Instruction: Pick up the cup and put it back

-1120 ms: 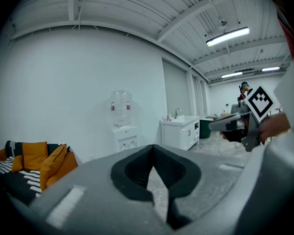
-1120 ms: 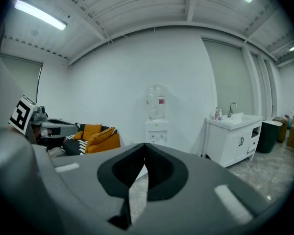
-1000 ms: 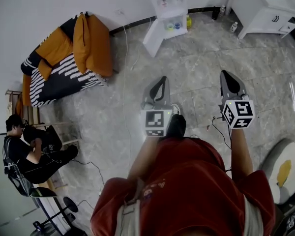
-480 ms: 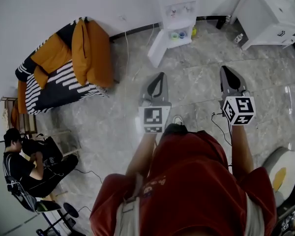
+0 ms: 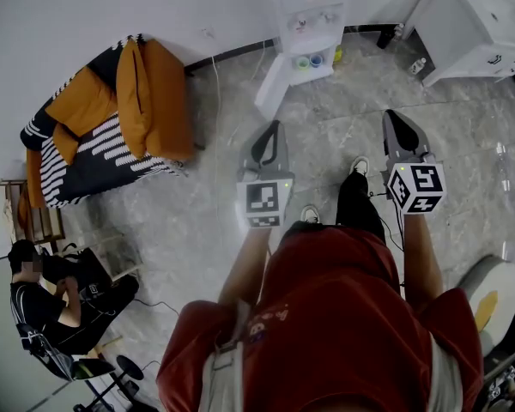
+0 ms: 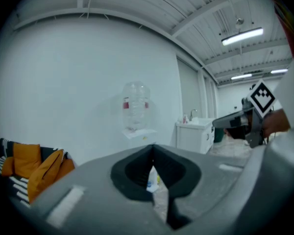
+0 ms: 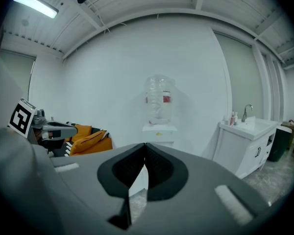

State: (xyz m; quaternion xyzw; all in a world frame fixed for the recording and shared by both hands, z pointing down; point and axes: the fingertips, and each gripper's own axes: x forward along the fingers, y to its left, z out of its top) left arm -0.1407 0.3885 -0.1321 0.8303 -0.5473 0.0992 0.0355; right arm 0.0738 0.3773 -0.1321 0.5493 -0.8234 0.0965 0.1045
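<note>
A white water dispenser (image 5: 305, 7) stands against the far wall, with a green cup (image 5: 302, 62) and a blue cup (image 5: 316, 59) on its low shelf. Both grippers are held out over the floor, well short of it. My left gripper (image 5: 269, 131) is shut with nothing in it, as is my right gripper (image 5: 397, 118). In the left gripper view the shut jaw tips (image 6: 153, 148) point at the dispenser's bottle (image 6: 135, 110). In the right gripper view the tips (image 7: 145, 146) point at the same dispenser (image 7: 159, 112). The cups are hidden in both gripper views.
A white sink cabinet (image 5: 474, 26) stands right of the dispenser, with small bottles (image 5: 420, 65) on the floor beside it. A striped sofa with orange cushions (image 5: 112, 118) is at the left. A person (image 5: 43, 290) sits at the lower left. Cables lie on the marble floor (image 5: 197, 230).
Both grippers have moved forward together toward the dispenser, which sits slightly nearer in the head view. The person carrying them has taken a step. The jaws stayed shut.
</note>
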